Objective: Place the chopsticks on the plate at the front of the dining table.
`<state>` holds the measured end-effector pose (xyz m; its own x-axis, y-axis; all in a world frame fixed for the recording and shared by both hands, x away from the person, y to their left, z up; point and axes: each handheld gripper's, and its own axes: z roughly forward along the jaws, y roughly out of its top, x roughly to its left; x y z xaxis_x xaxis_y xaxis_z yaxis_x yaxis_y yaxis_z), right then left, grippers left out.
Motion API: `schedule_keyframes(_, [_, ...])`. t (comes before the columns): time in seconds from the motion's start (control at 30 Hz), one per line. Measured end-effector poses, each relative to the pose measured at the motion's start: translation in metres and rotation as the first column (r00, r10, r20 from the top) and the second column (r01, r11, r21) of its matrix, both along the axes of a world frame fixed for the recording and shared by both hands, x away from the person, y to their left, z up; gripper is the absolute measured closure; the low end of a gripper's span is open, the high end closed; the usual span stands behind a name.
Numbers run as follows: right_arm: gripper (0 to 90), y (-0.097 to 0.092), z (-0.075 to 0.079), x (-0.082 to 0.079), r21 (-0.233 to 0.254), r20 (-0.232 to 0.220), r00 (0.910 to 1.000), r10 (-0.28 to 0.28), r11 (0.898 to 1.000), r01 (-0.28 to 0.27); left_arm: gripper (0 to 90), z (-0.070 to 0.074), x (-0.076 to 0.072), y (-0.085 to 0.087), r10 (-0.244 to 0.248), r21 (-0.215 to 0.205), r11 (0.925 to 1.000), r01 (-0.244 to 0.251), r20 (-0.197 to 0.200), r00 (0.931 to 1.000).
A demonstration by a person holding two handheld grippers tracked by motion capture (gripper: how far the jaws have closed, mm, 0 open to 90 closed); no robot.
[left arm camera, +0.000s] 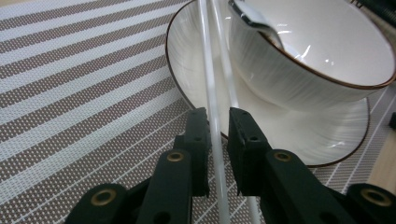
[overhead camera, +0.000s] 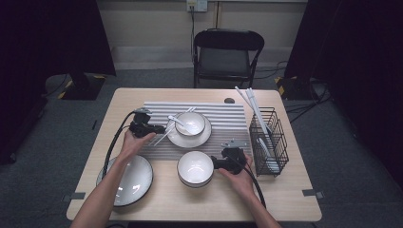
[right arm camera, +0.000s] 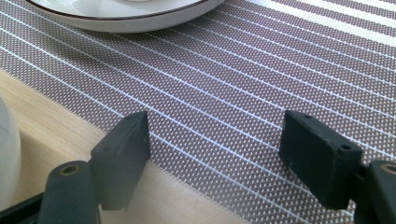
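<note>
Chopsticks point(overhead camera: 172, 126) lying slantwise left of centre in the high view, long axis running from lower left to upper right, far ends propped on the rim of the plate point(overhead camera: 190, 144) beside the bowl point(overhead camera: 198, 127) with the spoon point(overhead camera: 183, 124) in it, near ends down on the striped placemat point(overhead camera: 228, 118)

Left gripper point(overhead camera: 161, 129) right at their lower end, pointing along the same slant; in the left gripper view, jaws point(left arm camera: 217, 135) only a slit apart with one chopstick point(left arm camera: 210, 93) running up between them toward the top of the frame, a sliver of daylight on its right side, so not clamped, nothing truly held; second stick just right of it, outside the jaws

Right gripper point(overhead camera: 215, 164) at lower centre-right, well apart from the sticks, jaws spread wide and empty over the placemat's near edge point(right arm camera: 233, 70); clearly the farther hand

Likely next: either re-closing on the stick or backing off toward lower left along the axis

Room: bare placemat and counter point(overhead camera: 214, 204) to the lower left, large plate point(overhead camera: 138, 185) further down; plate rim and bowl wall point(left arm camera: 280, 79) crowding the upper right, so little slack for any sideways swing there; wire basket point(overhead camera: 275, 142) far off at right
</note>
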<state>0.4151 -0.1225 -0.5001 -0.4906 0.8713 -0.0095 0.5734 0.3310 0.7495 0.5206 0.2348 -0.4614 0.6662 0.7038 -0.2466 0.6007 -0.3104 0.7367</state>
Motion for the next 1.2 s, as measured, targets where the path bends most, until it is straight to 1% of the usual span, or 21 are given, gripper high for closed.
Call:
schedule_keyframes(0.07, [23.5, 0.000, 0.000, 0.000, 0.000, 0.000, 1.0000, 0.000, 1.000, 0.000, 77.9, 0.001, -0.001, 0.001, 0.005, 0.004, 1.0000, -0.005, 0.003, 1.0000])
schedule_keyframes(0.17, [23.5, 0.000, 0.000, 0.000, 0.000, 0.000, 1.0000, -0.001, 1.000, 0.001, 77.4, 0.004, -0.006, 0.006, 0.006, -0.016, 0.9999, -0.006, 0.007, 1.0000])
schedule_keyframes(0.23, [23.6, 0.000, 0.000, 0.000, 0.000, 0.000, 1.0000, -0.003, 1.000, 0.003, 77.5, 0.006, -0.009, 0.009, 0.006, -0.018, 0.9998, -0.005, 0.016, 0.9999])
schedule_keyframes(0.3, [23.6, 0.000, 0.000, 0.000, 0.000, 0.000, 1.0000, -0.005, 1.000, 0.005, 77.4, 0.008, -0.015, 0.011, 0.008, -0.042, 0.9991, -0.008, 0.014, 0.9999])
schedule_keyframes(0.4, [23.7, 0.001, 0.000, -0.001, 0.000, -0.001, 1.0000, -0.009, 1.000, 0.009, 77.5, 0.008, -0.019, 0.013, 0.005, -0.042, 0.9991, -0.004, 0.021, 0.9998])
schedule_keyframes(0.43, [23.7, 0.001, 0.000, -0.001, 0.000, 0.000, 1.0000, -0.009, 1.000, 0.009, 77.6, 0.008, -0.022, 0.015, 0.000, -0.041, 0.9992, 0.000, 0.017, 0.9998])
schedule_keyframes(0.5, [23.8, 0.001, 0.000, -0.001, 0.000, -0.001, 0.9999, -0.011, 1.000, 0.011, 78.1, 0.008, -0.026, 0.015, 0.005, -0.043, 0.9991, -0.004, 0.025, 0.9997])
schedule_keyframes(0.57, [23.8, 0.001, 0.000, -0.001, 0.000, -0.001, 0.9999, -0.011, 1.000, 0.011, 78.0, 0.009, -0.030, 0.017, -0.005, -0.032, 0.9995, 0.006, 0.027, 0.9996])
schedule_keyframes(0.6, [23.8, 0.001, 0.000, -0.001, 0.001, -0.001, 0.9999, -0.011, 1.000, 0.011, 78.1, 0.009, -0.033, 0.017, -0.007, -0.030, 0.9995, 0.008, 0.031, 0.9995])
schedule_keyframes(0.63, [23.8, 0.001, 0.000, -0.001, 0.000, -0.001, 0.9999, -0.011, 1.000, 0.011, 78.1, 0.008, -0.036, 0.018, -0.006, -0.035, 0.9994, 0.007, 0.021, 0.9998])
schedule_keyframes(0.67, [23.8, 0.001, 0.000, -0.001, 0.001, -0.001, 0.9999, -0.013, 1.000, 0.013, 78.0, 0.006, -0.039, 0.018, -0.008, -0.025, 0.9997, 0.008, 0.020, 0.9998])
schedule_keyframes(0.73, [23.9, 0.001, 0.000, -0.001, 0.001, -0.001, 0.9999, -0.013, 1.000, 0.013, 78.0, 0.005, -0.044, 0.020, 0.001, -0.028, 0.9996, 0.000, 0.031, 0.9995])
schedule_keyframes(0.77, [23.8, 0.001, 0.000, -0.001, 0.001, -0.001, 0.9999, -0.013, 1.000, 0.013, 78.0, 0.005, -0.046, 0.021, -0.002, -0.027, 0.9996, 0.003, 0.030, 0.9996])
schedule_keyframes(0.83, [23.9, 0.001, 0.000, -0.001, 0.001, -0.001, 0.9999, -0.013, 1.000, 0.013, 77.7, 0.005, -0.051, 0.023, -0.006, -0.009, 0.9999, 0.006, 0.028, 0.9996])
schedule_keyframes(0.87, [23.9, 0.001, 0.000, -0.001, 0.001, -0.001, 0.9999, -0.014, 1.000, 0.014, 77.1, 0.005, -0.053, 0.025, 0.002, -0.014, 0.9999, -0.001, 0.034, 0.9994])
schedule_keyframes(0.9, [23.9, 0.001, 0.000, -0.001, 0.001, -0.001, 0.9999, -0.014, 1.000, 0.014, 77.0, 0.005, -0.056, 0.027, 0.015, -0.031, 0.9994, -0.014, 0.042, 0.9990])
schedule_keyframes(0.93, [23.9, 0.001, 0.000, -0.001, 0.001, -0.001, 0.9999, -0.014, 1.000, 0.014, 77.0, 0.005, -0.056, 0.027, 0.015, -0.031, 0.9994, -0.014, 0.042, 0.9990])
schedule_keyframes(0.97, [23.9, 0.001, 0.000, -0.001, 0.001, -0.001, 0.9999, -0.015, 1.000, 0.015, 77.0, 0.005, -0.060, 0.031, 0.010, -0.025, 0.9996, -0.009, 0.045, 0.9989])
schedule_keyframes(1.07, [23.9, 0.001, 0.000, -0.001, 0.001, -0.002, 0.9999, -0.015, 1.000, 0.015, 75.9, 0.005, -0.061, 0.033, 0.015, -0.030, 0.9995, -0.014, 0.042, 0.9990])
schedule_keyframes(1.13, [24.0, 0.001, 0.000, -0.001, 0.001, -0.002, 0.9999, -0.015, 1.000, 0.015, 75.9, 0.004, -0.061, 0.036, 0.020, -0.031, 0.9993, -0.019, 0.031, 0.9993])
schedule_keyframes(1.2, [23.9, 0.001, 0.000, -0.001, 0.001, -0.002, 0.9999, -0.017, 1.000, 0.017, 75.9, 0.002, -0.061, 0.037, 0.016, -0.021, 0.9997, -0.016, 0.021, 0.9996])
